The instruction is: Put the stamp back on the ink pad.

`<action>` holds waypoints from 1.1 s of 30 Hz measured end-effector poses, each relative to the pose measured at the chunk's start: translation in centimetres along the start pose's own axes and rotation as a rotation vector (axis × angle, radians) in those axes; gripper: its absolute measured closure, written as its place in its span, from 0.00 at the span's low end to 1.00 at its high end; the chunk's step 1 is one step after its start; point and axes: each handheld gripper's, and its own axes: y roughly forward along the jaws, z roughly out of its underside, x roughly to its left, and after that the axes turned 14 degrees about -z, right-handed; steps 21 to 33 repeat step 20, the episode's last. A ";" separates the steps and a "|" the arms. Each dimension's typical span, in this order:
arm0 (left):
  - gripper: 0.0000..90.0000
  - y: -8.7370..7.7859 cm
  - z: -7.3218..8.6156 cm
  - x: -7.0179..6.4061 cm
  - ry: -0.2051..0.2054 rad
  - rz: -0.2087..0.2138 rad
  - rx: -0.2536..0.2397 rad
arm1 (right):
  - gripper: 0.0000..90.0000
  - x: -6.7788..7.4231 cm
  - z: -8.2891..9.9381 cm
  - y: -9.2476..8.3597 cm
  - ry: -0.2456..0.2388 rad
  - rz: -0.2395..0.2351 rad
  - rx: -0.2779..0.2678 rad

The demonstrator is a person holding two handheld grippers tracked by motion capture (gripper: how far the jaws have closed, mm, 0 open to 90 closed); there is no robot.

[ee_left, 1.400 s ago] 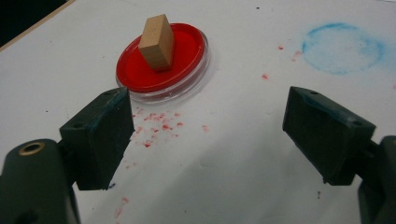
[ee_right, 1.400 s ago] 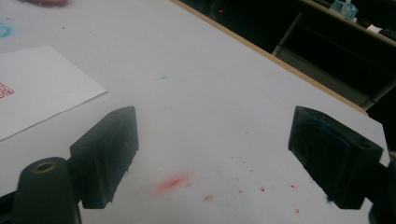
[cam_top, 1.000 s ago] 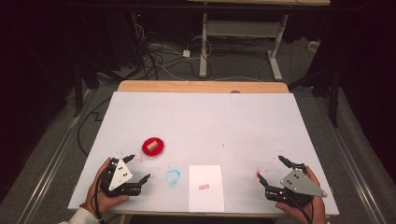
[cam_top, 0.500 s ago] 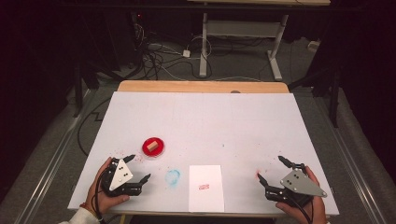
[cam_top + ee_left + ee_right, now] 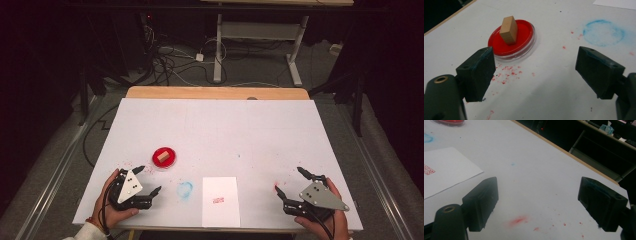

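High view: both grippers rest low at the near edge of the white surface (image 5: 220, 125), one in each hand. Left gripper (image 5: 148, 179) sits just beside the red ink pad (image 5: 164, 157), jaws spread wide, holding nothing. Right gripper (image 5: 289, 181) is well apart at the near right, jaws also wide, empty.

Wooden stamp block (image 5: 160, 157) stands upright in the round ink pad, a little off centre. White paper sheet (image 5: 220, 201) lies between the two grippers near the front edge, already carrying a small red stamp print (image 5: 218, 200). Faint blue ink ring (image 5: 185, 189) on the surface between pad and paper. Red ink specks around both grippers.

Left gripper view: the jaws frame the pad (image 5: 512, 41) from close range; the block (image 5: 509, 30) is ahead and left of the gap's centre, not yet touched.

Right gripper view: open jaws over bare surface, corner of the paper (image 5: 446, 167) off to the left.

Step, as I judge it: pre-grasp on the stamp block with the left gripper. Next move calls for advancing forward and slightly left so the block sits between the pads, closing on its flat sides, then lifting straight up so the pad does not drag. Right gripper could steady the paper.
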 end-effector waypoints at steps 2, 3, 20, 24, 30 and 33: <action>0.18 0.0 0.0 0.1 -0.004 0.002 0.001 | 0.19 0.0 0.0 0.0 -0.005 0.001 0.002; 0.18 0.0 0.0 0.1 -0.006 0.000 0.001 | 0.19 0.0 0.0 0.0 -0.005 0.000 0.002; 0.18 0.4 0.0 0.0 -0.008 0.005 0.014 | 0.19 -0.3 0.2 0.0 0.008 0.002 0.000; 0.18 0.4 0.0 0.0 -0.008 0.005 0.014 | 0.19 -0.3 0.2 0.0 0.008 0.002 0.000; 0.18 0.4 0.0 0.0 -0.008 0.005 0.014 | 0.19 -0.3 0.2 0.0 0.008 0.002 0.000; 0.18 0.4 0.0 0.0 -0.008 0.005 0.014 | 0.19 -0.3 0.2 0.0 0.008 0.002 0.000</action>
